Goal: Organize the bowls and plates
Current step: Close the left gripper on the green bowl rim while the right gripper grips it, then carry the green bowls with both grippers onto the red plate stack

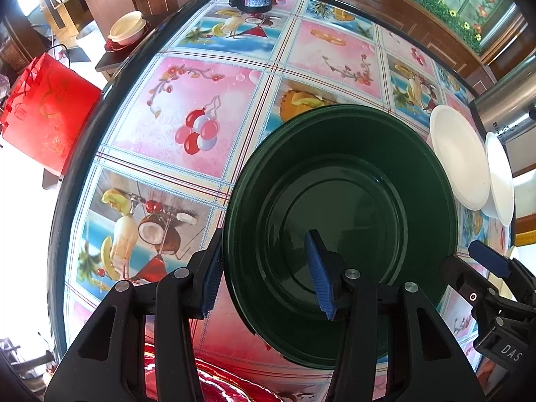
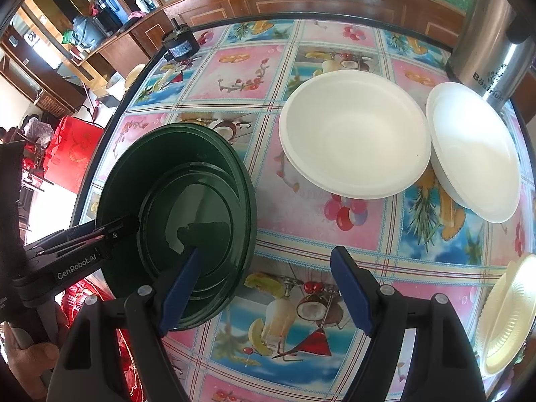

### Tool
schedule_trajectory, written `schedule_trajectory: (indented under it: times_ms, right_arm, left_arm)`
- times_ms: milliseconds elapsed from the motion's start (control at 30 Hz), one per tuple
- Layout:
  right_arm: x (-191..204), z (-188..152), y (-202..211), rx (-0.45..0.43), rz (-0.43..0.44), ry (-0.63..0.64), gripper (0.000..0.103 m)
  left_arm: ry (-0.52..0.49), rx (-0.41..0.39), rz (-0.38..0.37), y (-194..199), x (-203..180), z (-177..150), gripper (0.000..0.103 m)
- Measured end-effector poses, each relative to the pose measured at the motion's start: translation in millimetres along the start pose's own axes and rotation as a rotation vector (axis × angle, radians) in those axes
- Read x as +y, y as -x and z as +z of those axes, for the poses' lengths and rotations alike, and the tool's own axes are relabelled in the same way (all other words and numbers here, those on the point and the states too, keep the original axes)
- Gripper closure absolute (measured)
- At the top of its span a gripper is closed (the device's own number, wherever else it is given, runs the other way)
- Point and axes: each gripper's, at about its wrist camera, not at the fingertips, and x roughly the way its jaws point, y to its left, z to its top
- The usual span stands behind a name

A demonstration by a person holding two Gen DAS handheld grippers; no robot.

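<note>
1. A round table [image 2: 395, 241], covered with a glossy fruit-and-cocktail print cloth, is seen from both wrist views.
2. A stack of dark green glass bowls [image 1: 341, 201] is set near the table's left edge.
3. The left gripper [image 1: 268, 278] is held partly open astride the stack's near rim: one blue pad lies outside the wall, the other inside the bowl. Whether the pads press on the rim cannot be told.
4. The right gripper [image 2: 266, 296] is held wide open above bare cloth, nothing between its jaws, just right of the green stack.
5. Two white shallow foam bowls [image 2: 355, 134] are placed farther back, side by side.
6. A cream ribbed plate [image 2: 506, 318] is seen at the right edge.
</note>
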Motion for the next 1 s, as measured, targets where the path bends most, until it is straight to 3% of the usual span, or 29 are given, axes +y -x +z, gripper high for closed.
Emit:
schedule_trajectory:
  times_ms: [333,400,467,533,633,667,800,1000]
  right_arm:
    - [2,1,-5,0.01,0.006,0.019,0.025]
    - [2,2,-5,0.01,0.009,0.02,0.034]
    - [3,2,-7,0.019,0.004,0.026,0.055]
    - [3,2,-9,0.027,0.001,0.03,0.062]
    - [1,1,-6,0.017,0.006,0.022,0.075]
    - [2,0,-4,0.014,-0.001,0.027,0.081]
    - [2,0,-3,0.016,-0.005,0.033,0.091]
    - [2,-5,2,0.011,-0.007,0.036,0.091]
  left_arm:
    - [-0.007,0.01,-0.004,-4,0,0,0.056]
    - [-0.011,0.011,-0.003,-4,0,0,0.056]
    - [-0.019,0.008,-0.001,-3,-2,0,0.056]
    - [-0.03,0.01,0.002,-4,-4,0,0.057]
    - [-0.045,0.014,0.015,-4,-5,-1,0.073]
    - [-0.046,0.014,0.015,-4,-4,-2,0.073]
    - [-0.054,0.032,0.013,-6,-5,-3,0.081]
    - [-0.044,0.042,-0.015,-1,-4,-5,0.082]
